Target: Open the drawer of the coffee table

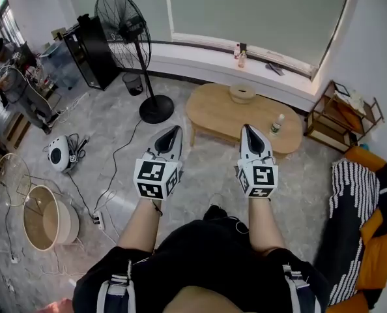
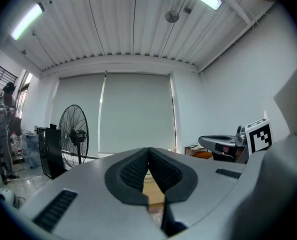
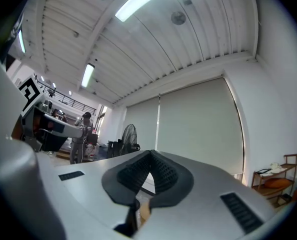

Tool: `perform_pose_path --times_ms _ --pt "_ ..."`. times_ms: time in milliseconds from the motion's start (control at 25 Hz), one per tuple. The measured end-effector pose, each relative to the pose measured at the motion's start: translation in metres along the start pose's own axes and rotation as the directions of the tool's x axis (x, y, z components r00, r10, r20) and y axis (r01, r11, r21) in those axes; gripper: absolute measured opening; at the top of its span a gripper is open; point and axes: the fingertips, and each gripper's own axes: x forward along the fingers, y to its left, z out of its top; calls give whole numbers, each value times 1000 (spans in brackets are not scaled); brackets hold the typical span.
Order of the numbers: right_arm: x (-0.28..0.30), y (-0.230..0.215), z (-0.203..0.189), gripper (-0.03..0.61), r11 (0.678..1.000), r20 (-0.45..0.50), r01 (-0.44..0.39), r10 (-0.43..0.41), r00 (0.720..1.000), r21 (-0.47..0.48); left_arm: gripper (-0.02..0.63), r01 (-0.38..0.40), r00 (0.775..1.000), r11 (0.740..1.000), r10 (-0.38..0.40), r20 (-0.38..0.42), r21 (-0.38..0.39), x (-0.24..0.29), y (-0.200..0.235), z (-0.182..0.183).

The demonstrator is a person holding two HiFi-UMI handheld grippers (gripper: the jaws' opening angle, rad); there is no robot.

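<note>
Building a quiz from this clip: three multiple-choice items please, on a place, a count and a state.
1. Head view: the fan stands where from the coffee table? A left B right C on it
2. Things on the coffee table? A none B two C five
3. Jaws of the left gripper and right gripper? A wide open B shut on a cup C shut, empty
1 A: beyond the table's left end. 2 B: a bowl and a small bottle. 3 C: pads together, nothing between.

my head view looks steeply down onto the coffee table [image 1: 213, 109], a little way ahead. both gripper views face level toward the window blind [image 2: 133, 114]; all three share the fan [image 1: 123, 25].
</note>
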Motion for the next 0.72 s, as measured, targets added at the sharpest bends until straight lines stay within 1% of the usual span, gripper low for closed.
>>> perform_pose_path --times_ms 200,400,560,720 --pt "100 -55 -7 15 999 -4 -25 25 1000 20 21 -22 1000 1000 22 -9 8 103 35 18" --pt "193 -108 -15 15 999 -10 -28 28 1000 34 21 -30 999 1000 30 -14 -1 207 65 32" --pt "249 -140 -26 15 999 -25 -32 33 999 32 21 -17 1000 1000 17 -26 -8 275 79 33" --pt "293 -164 -38 15 999 -55 -26 28 998 33 21 -1 999 1000 -1 -53 -25 326 93 29"
